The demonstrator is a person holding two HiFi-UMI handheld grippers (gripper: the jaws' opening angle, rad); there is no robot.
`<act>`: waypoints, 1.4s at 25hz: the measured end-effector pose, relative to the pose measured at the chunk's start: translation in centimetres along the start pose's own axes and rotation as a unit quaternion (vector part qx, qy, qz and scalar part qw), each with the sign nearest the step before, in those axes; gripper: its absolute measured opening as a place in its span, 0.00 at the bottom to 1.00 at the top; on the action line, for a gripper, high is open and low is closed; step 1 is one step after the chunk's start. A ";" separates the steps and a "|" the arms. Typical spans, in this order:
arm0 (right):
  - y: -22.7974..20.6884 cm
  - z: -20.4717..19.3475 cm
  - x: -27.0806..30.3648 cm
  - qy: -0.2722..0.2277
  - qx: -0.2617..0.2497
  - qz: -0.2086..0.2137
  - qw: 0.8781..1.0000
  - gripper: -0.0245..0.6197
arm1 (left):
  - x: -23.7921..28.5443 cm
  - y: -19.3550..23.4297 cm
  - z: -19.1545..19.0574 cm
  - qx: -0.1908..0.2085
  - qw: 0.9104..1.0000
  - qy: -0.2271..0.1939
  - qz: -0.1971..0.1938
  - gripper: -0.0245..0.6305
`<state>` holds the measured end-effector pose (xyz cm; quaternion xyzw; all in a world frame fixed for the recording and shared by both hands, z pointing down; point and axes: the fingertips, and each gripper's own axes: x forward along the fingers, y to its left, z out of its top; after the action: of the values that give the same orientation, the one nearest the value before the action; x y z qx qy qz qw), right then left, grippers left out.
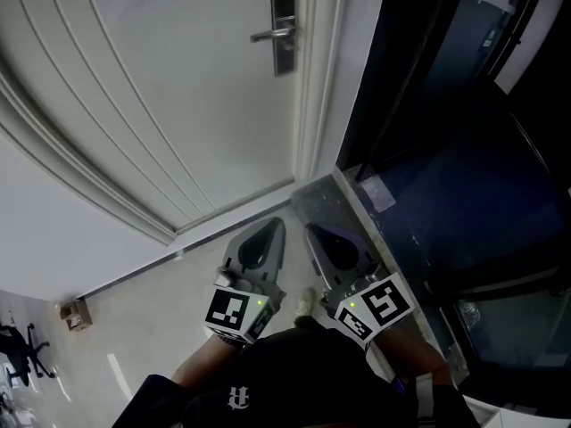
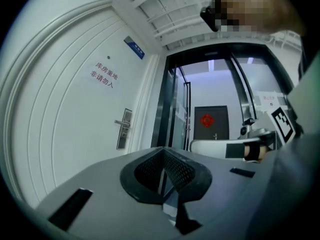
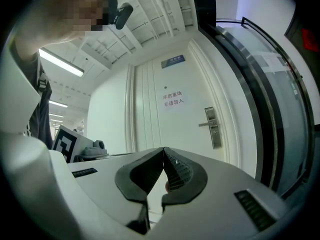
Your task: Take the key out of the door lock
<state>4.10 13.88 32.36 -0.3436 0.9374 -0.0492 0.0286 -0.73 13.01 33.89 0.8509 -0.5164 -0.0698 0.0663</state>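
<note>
The key cannot be made out; it is judged to sit in the lock on the door, below the handle. The lock is found ahead of both tools, well apart and higher. The left tool and the right tool are pressed together with nothing pinched and are held low, side by side. Neither is clearly nearer.

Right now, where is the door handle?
In the head view the door handle sits top centre, on the silver lock plate at the right edge of the white door, near the dark glass wall.
</note>
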 end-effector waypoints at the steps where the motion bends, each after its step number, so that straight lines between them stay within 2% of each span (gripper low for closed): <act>1: -1.0 0.2 0.5 -0.001 0.000 0.004 1.000 0.06 | 1.1 0.2 0.1 0.001 1.000 0.000 0.003 0.05; 7: -6.4 1.2 3.1 -0.002 0.001 0.025 1.000 0.06 | 7.0 1.3 0.6 0.007 1.000 -0.005 0.021 0.05; 12: -8.8 1.2 4.9 -0.003 0.005 0.035 0.999 0.06 | 10.0 2.0 0.6 0.011 1.000 -0.006 0.027 0.05; 18: -11.8 1.3 8.1 -0.002 0.019 0.037 0.999 0.06 | 13.6 4.9 1.0 0.013 0.999 -0.012 0.035 0.05; 28: -17.6 1.4 17.7 -0.006 0.024 0.013 1.000 0.06 | 21.4 12.2 2.5 0.031 0.999 -0.029 0.010 0.05; 35: -21.5 1.8 24.8 -0.020 0.070 0.005 0.997 0.06 | 26.2 17.6 3.0 0.031 0.999 -0.024 -0.014 0.05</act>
<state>-0.87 -18.63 32.51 -0.3367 0.9327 -0.1074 0.0714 -4.65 -18.40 32.87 0.8579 -0.5075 -0.0751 0.0270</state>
